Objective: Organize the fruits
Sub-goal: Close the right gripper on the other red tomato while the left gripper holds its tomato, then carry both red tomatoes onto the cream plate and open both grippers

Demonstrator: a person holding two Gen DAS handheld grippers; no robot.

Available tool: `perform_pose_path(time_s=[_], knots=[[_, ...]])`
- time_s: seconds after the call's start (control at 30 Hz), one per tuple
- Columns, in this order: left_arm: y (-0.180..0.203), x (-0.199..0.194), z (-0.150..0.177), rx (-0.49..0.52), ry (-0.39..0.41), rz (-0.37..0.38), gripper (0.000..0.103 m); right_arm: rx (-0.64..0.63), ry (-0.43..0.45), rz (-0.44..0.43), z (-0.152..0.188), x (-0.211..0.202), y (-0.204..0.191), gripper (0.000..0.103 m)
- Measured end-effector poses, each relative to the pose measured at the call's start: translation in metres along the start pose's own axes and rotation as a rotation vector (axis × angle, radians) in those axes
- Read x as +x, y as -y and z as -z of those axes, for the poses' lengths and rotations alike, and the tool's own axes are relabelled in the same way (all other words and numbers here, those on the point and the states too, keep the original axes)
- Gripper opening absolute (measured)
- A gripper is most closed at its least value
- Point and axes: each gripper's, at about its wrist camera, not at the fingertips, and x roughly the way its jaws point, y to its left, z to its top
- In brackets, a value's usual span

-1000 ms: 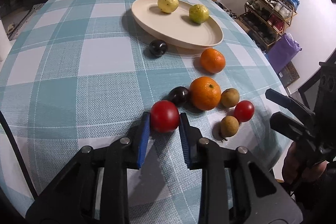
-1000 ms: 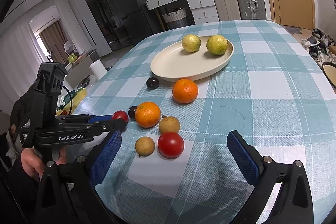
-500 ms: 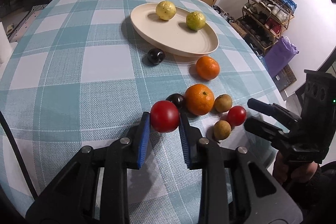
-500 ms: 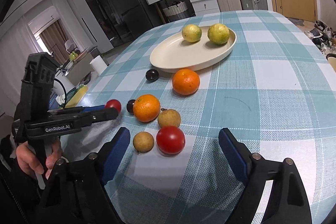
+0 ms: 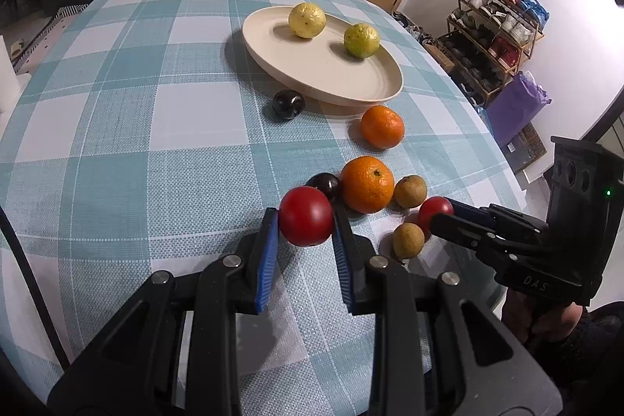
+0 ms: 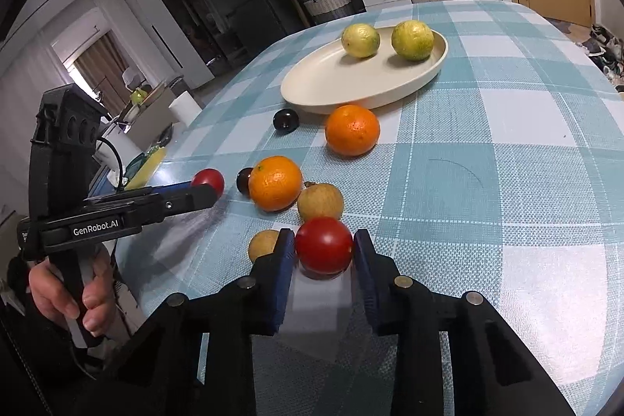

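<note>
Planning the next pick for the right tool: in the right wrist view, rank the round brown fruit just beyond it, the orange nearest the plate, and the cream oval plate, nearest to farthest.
1. Round brown fruit, just beyond the right tool.
2. Orange nearest the plate, mid-table.
3. Cream oval plate, farthest back.

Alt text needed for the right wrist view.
The right gripper is closing its blue pads on a red tomato on a checked tablecloth; beyond lie oranges and an oval plate holding two yellow-green fruits.
</note>
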Motion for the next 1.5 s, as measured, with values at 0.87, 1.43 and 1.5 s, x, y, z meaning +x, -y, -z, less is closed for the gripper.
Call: perform_pose_path(time_s=[0.87,1.43,1.5], knots=[[-0.015,0.004,-0.089,-0.008,0.079,0.001,0.024,-0.050,0.184,-0.029,-0.084,-0.023,0.009,0.031],[-0.013,0.059,-0.183,0.007,0.064,0.023,0.024,-0.049,0.170,-0.030,-0.171,0.032,0.027,0.031],[-0.016,0.067,-0.190,-0.006,0.052,0.028,0.024,-0.050,0.166,-0.023,-0.178,0.039,0.029,0.031]])
